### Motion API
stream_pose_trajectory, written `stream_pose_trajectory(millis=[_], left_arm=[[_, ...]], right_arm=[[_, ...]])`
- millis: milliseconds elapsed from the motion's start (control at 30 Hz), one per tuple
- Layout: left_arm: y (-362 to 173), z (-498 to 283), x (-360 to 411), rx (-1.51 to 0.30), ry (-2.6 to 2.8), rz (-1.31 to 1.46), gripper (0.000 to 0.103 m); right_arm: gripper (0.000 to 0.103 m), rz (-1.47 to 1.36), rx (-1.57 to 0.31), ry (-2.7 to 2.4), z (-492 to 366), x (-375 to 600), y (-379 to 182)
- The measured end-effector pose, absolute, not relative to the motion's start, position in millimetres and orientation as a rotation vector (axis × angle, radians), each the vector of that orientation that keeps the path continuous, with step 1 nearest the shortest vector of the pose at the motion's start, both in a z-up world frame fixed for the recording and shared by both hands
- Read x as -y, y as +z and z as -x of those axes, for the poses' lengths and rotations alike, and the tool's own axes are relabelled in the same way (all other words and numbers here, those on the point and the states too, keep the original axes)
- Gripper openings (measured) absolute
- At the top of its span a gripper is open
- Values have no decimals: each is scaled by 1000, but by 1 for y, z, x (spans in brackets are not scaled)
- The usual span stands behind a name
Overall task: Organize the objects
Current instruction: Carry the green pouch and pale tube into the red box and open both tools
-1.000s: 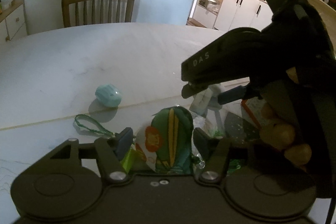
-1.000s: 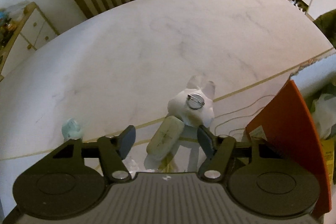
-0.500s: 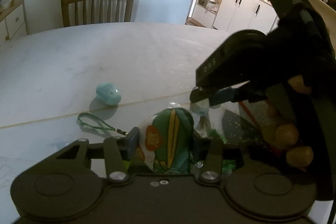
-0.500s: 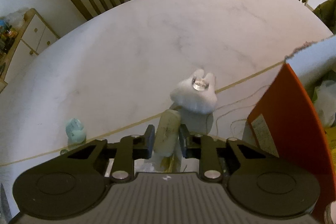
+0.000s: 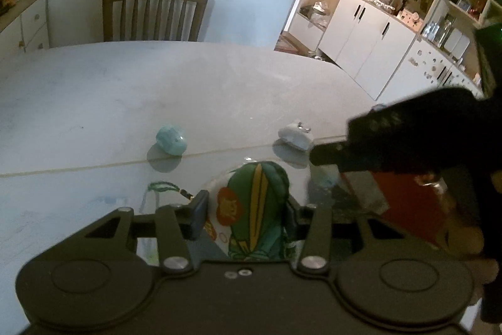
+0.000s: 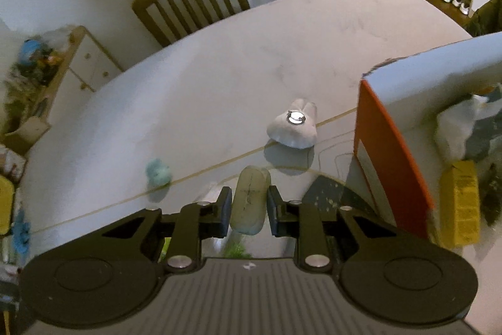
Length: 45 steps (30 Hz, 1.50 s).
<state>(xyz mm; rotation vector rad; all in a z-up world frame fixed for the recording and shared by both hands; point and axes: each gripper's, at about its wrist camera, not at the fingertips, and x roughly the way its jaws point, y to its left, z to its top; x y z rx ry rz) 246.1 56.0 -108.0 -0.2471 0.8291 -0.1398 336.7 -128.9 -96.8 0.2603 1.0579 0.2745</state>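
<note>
My left gripper [image 5: 248, 217] is shut on a green pouch [image 5: 257, 200] with a yellow stripe and an orange flower, held just above the white table [image 5: 219, 90]. My right gripper [image 6: 249, 209] is shut on a pale oblong case [image 6: 249, 200], also lifted off the table. In the left wrist view the right gripper [image 5: 323, 168] hangs at the right with the pale case [image 5: 326, 178] under its tips. A white plush badge [image 6: 293, 127] with a metal pin and a small teal object [image 6: 158, 173] lie on the table beyond both grippers.
An open orange-sided box [image 6: 386, 140] stands at the right, holding a yellow carton [image 6: 459, 203] and crumpled white stuff. A green cord [image 5: 163, 187] lies left of the pouch. A wooden chair [image 5: 155, 11] stands at the far edge, and white cabinets [image 5: 370, 46] behind.
Both grippers closed, the left on the green pouch, the right on the pale case, then rose. The right gripper drew away from the plush badge, and the box now fills more of its view.
</note>
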Motion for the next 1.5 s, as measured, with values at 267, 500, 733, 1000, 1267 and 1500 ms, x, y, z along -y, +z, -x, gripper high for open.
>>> stream_pose_trajectory(millis=[267, 500, 733, 1000, 1267, 1500], left_arm=[[-70, -231, -46, -840, -167, 271, 46], [-33, -220, -21, -834, -206, 290, 46], [-3, -215, 23, -802, -248, 276, 46], [29, -225, 84, -763, -310, 238, 46], [24, -252, 153, -780, -352, 187, 46], [0, -272, 196, -829, -357, 146, 46]], right_arm=[[23, -262, -1000, 338, -293, 167, -54], [23, -270, -963, 348, -268, 211, -29], [23, -276, -936, 328, -254, 267, -14], [23, -278, -921, 280, -258, 333, -9], [23, -277, -916, 249, -269, 388, -14], [23, -255, -922, 226, -288, 420, -26]])
